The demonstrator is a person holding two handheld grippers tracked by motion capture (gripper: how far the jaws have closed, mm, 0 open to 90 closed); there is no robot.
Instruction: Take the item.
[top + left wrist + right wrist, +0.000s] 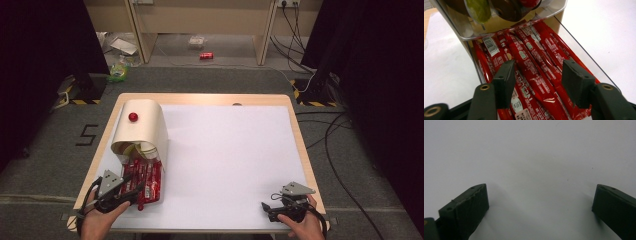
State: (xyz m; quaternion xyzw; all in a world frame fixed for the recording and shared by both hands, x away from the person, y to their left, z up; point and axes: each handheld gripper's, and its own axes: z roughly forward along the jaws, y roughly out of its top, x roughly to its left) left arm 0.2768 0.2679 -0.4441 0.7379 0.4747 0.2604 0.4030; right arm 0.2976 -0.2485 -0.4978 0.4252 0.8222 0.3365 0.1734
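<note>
While the left gripper (537, 82) gapes unclamped, glossy red sausage sticks (534, 72) lie side by side.

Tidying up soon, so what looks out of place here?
On the floor beyond the table, a red can lies on its side beside scattered wrappers. On the table, the red stick packs lie neatly in their clear tray.
</note>
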